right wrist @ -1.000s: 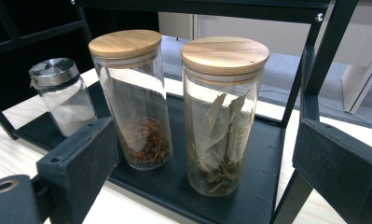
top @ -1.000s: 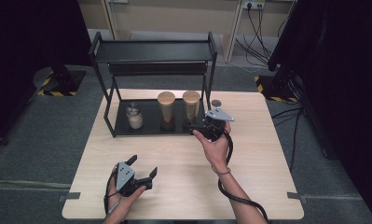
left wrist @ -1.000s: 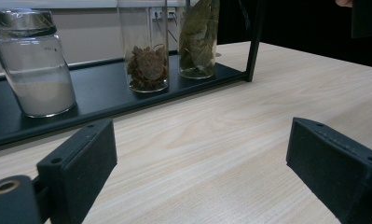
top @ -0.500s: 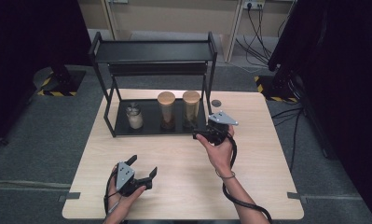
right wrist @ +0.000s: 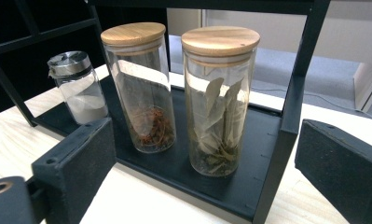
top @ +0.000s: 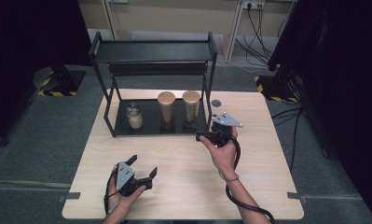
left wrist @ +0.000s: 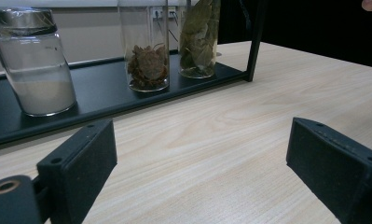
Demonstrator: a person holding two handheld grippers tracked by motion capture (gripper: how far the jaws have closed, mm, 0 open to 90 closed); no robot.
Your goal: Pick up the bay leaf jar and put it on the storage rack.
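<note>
The right gripper (top: pixel 203 136) hangs by the black metal rack's (top: pixel 211 70) right front post, jaws spread and just been opening, nothing between them. Nearest it, on the rack's bottom shelf at the right end, stands a tall glass jar of bay leaves (right wrist: pixel 219 100) with a round wooden lid; its top is cut off in the left gripper view. Beside it a matching jar of reddish dried bits (right wrist: pixel 139 86), then a squat steel-capped jar of white powder (right wrist: pixel 79 88). The left gripper (top: pixel 144 169) rests near the wooden table's (top: pixel 267 121) front left edge, jaws wide apart, empty.
</note>
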